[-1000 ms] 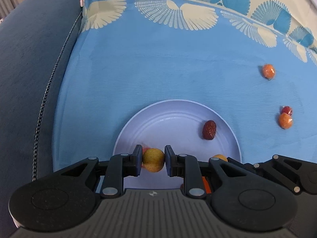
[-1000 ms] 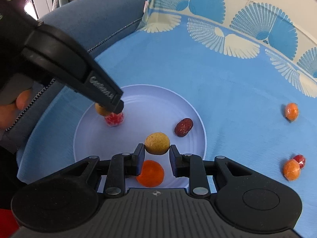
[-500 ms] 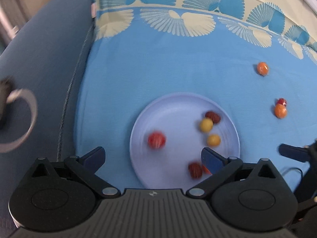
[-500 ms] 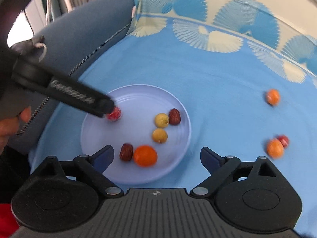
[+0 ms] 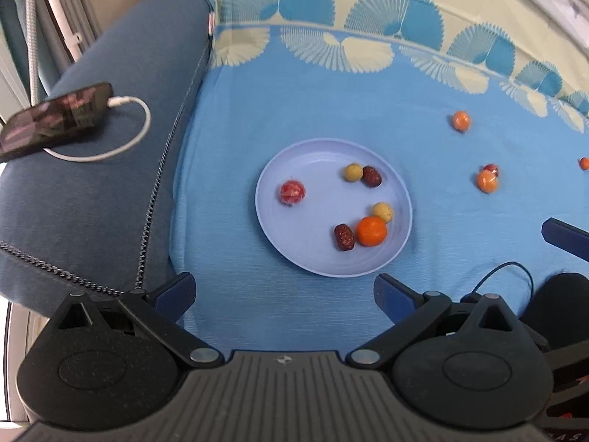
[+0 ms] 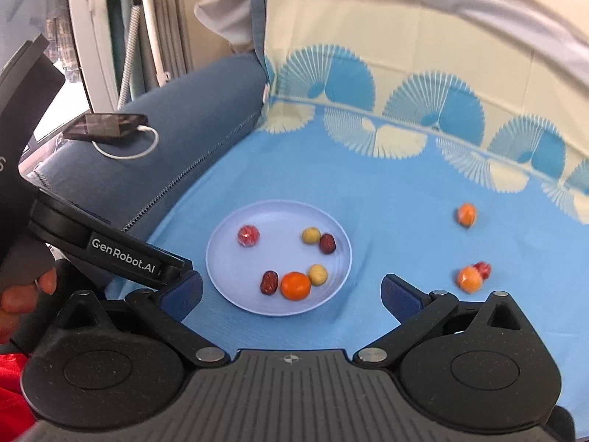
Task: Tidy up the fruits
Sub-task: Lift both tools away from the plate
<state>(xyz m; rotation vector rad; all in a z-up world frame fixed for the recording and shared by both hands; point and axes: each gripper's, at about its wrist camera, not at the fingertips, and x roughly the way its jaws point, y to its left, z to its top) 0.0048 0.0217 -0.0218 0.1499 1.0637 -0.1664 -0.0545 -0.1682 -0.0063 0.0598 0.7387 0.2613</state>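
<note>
A blue sofa arm (image 6: 191, 140) is seen left of the fan-patterned blue cloth (image 6: 386, 184). A phone (image 6: 105, 125) with a white cable (image 6: 147, 147) is laid upon that arm; curtains (image 6: 162, 18) are hung behind it.

Six fruits (image 5: 371, 231) lie on the plate (image 5: 294, 243) beyond open left tongs (image 5: 283, 293)

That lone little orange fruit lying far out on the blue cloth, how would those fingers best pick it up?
Come from straight above and pinch the lone orange fruit across its widest middle. It is small and roundish, so grips off-centre would likely slip. Nothing lies beside it on the blue cloth, so both fingers have room.
</note>
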